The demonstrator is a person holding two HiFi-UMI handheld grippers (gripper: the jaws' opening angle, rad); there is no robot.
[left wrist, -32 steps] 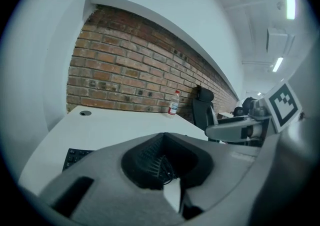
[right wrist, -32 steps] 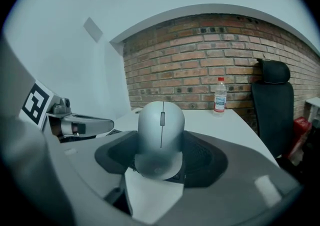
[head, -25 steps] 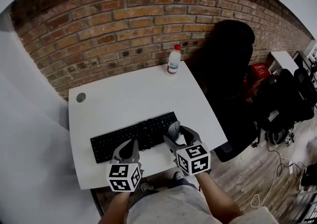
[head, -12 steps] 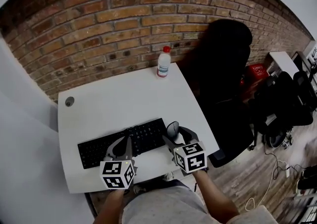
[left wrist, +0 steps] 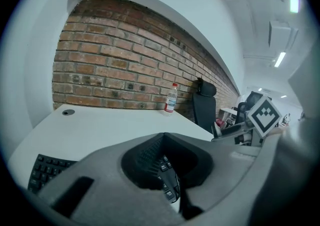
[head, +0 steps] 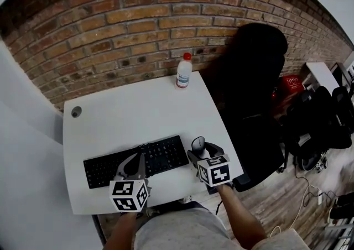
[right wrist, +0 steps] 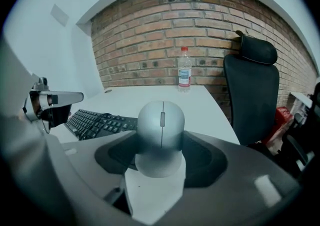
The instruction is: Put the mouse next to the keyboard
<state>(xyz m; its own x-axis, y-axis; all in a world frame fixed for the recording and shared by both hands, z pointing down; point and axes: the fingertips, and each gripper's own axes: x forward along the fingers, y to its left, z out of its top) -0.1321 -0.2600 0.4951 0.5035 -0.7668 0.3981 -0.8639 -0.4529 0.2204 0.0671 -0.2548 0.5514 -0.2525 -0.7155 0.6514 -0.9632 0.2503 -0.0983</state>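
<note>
Fingers (right wrist: 206,153) of right gripper (head: 199,149) clamp the grey mouse (right wrist: 161,125); its rear is hidden btwn them. White tabletop (head: 127,116) carries a black keyboard (head: 166,155), partly covered by left gripper (head: 139,160), whose fingers are together over the keys; contact w/ keys unclear. Mouse is just beside the keyboard's right end.

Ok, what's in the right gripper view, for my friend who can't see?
The right gripper holds a grey mouse between its jaws at a white desk. A black keyboard lies left, with a bottle and brick wall behind.
</note>
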